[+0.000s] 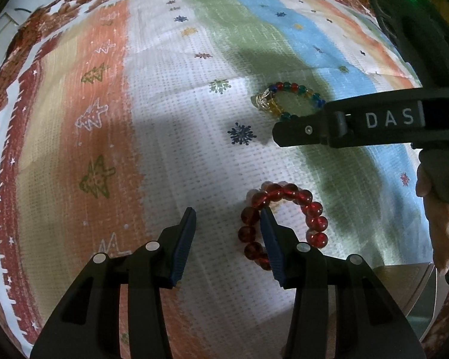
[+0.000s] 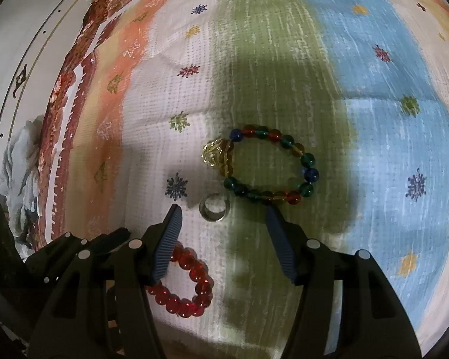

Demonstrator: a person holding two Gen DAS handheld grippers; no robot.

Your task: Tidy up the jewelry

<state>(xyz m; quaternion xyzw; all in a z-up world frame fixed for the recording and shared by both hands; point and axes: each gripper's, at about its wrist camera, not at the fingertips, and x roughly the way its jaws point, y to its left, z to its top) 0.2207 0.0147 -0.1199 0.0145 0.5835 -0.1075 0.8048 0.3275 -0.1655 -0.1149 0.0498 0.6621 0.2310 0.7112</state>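
Note:
A red bead bracelet (image 1: pixel 287 218) lies on the striped cloth; my left gripper (image 1: pixel 228 212) is open just above it, its right finger over the bracelet's left side. It also shows in the right wrist view (image 2: pixel 188 284), partly behind my right gripper's left finger. A multicoloured bead bracelet (image 2: pixel 269 164) with a gold charm lies ahead of my right gripper (image 2: pixel 223 209), which is open and empty. A small silver ring (image 2: pixel 214 208) lies between its fingertips. In the left wrist view the multicoloured bracelet (image 1: pixel 287 97) is partly hidden by the right gripper (image 1: pixel 284 133).
A Christmas-patterned cloth (image 1: pixel 164 119) with orange, white, green and blue stripes covers the surface. A grey container edge (image 1: pixel 419 293) shows at the lower right of the left wrist view. White furniture (image 2: pixel 21 59) stands at the far left.

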